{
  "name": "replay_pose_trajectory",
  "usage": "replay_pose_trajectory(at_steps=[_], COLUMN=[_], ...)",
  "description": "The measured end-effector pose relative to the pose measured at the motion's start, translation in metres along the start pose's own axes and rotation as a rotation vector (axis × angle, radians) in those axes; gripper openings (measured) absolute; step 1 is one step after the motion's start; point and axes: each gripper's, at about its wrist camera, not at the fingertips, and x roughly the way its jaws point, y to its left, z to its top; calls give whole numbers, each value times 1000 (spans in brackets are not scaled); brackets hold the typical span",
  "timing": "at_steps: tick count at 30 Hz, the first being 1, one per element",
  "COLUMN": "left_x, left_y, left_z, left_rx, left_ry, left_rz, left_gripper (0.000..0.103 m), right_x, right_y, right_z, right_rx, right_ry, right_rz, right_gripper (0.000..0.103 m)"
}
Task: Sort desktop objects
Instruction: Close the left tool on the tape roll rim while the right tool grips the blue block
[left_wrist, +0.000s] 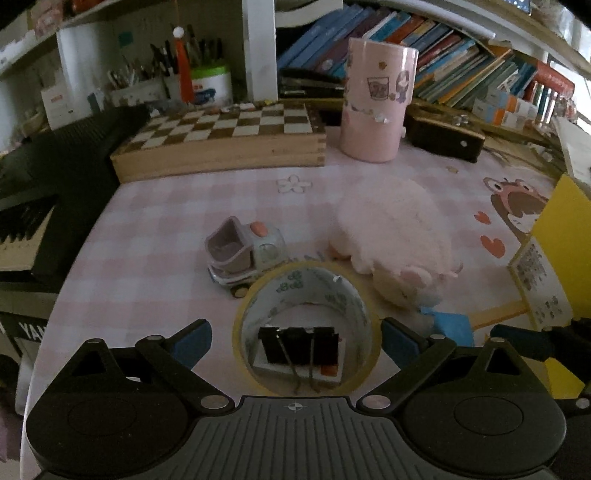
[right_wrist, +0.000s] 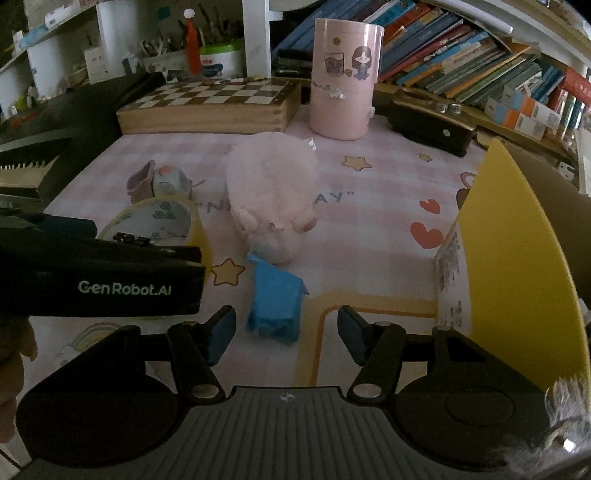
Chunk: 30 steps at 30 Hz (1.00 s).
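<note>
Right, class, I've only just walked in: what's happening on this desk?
A person is tidying a cluttered desk with a handheld gripper in each hand. The left gripper is open astride a roll of tape that rings a black binder clip, beside a toy truck. The right gripper is open, nearing a blue paper piece before a pink plush toy. Nothing is gripped yet.

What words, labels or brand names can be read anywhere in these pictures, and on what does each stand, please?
"GenRobot.AI": left gripper body.
"YA", cut off: black keyboard front.
"N", "AY", partly hidden: desk mat.
Yellow box label, book spines: too small or blurred.
</note>
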Motion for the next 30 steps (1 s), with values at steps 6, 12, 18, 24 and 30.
replay_pose_trajectory(at_steps=[6, 12, 18, 24, 30], left_x=[11, 14, 10, -13, -43], left_y=[-6, -3, -2, 5, 11], left_z=[0, 2, 2, 3, 3], left_rx=[44, 25, 5, -46, -75], left_ry=[30, 40, 38, -12, -86], left_rz=[14, -16, -13, -18, -19], left_gripper=[97, 83, 83, 83, 83], right_x=[11, 17, 15, 2, -18], right_y=[-2, 0, 3, 7, 4], right_z=[4, 6, 7, 7, 4], right_rx=[9, -15, -45, -74, -66], right_ry=[20, 7, -4, -42, -70], right_rz=[15, 20, 61, 79, 82], right_gripper=[51, 45, 27, 27, 27])
